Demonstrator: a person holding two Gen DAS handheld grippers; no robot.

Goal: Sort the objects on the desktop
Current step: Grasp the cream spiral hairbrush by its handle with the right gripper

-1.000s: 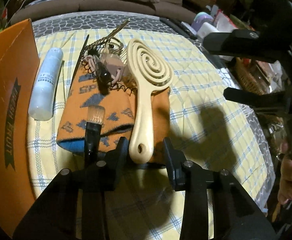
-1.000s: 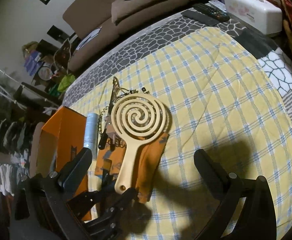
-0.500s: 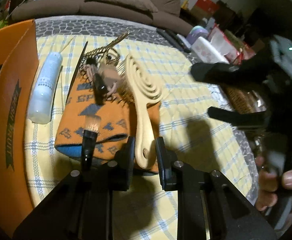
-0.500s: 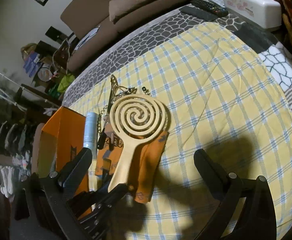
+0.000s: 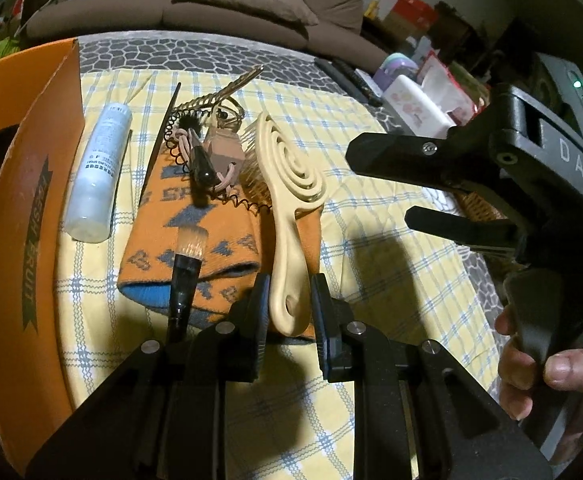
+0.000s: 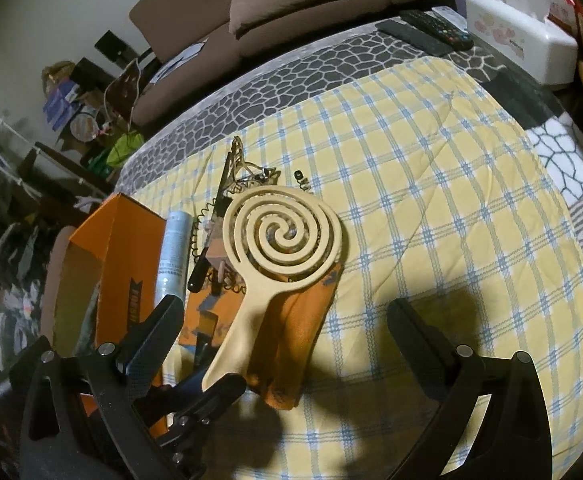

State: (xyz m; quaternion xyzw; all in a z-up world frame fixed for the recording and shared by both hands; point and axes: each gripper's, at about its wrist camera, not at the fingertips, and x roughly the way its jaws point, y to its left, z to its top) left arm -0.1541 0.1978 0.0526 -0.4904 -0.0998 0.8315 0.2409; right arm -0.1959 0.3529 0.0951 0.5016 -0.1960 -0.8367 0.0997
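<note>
The cream spiral hairbrush (image 6: 283,240) lies tilted on an orange sock (image 6: 291,320). The left gripper (image 6: 215,390) clamps its handle end. Left of the hairbrush stand a white tube (image 6: 173,248) and an orange box (image 6: 111,264). The right gripper (image 6: 287,328) has its fingers (image 6: 411,332) spread wide.

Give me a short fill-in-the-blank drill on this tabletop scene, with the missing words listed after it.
1. The left claw is closed on the cream hairbrush by its ____.
2. The brush's head is cut in a ____ pattern.
3. The white tube lies between the sock and the ____ box.
4. The right claw holds ____.

Missing words: handle; spiral; orange; nothing
</note>
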